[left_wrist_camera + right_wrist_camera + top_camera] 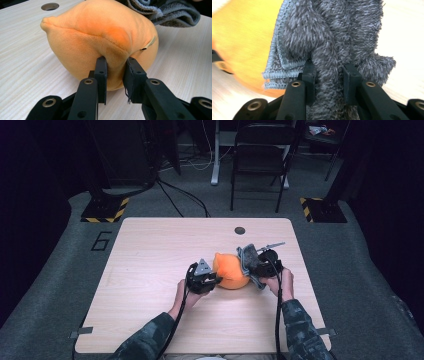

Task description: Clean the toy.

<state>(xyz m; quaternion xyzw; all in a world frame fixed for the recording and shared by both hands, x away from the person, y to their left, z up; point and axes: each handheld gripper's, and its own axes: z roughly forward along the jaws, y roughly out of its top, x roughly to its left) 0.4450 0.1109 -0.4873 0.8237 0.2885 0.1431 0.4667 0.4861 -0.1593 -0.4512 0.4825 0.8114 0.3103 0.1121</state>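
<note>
An orange plush toy point(230, 269) lies near the middle of the wooden table point(150, 270). My left gripper point(209, 279) is shut on a fold of the plush's near side point(100, 37); the black pads point(101, 75) pinch the soft fabric between them. A grey fluffy cloth point(248, 259) rests against the plush's right side, and my right gripper point(264, 266) is shut on a bunched fold of this cloth point(329, 37). In the right gripper view the orange plush point(242, 37) sits blurred behind the cloth at the left. The grey cloth point(165, 11) also drapes past the plush's top.
A round hole point(240, 230) sits in the table near its far edge. A black folding chair point(260, 160) stands beyond the table on the grey floor, with yellow-black striped floor plates point(105, 210) to either side. Both forearms come in from the table's near edge.
</note>
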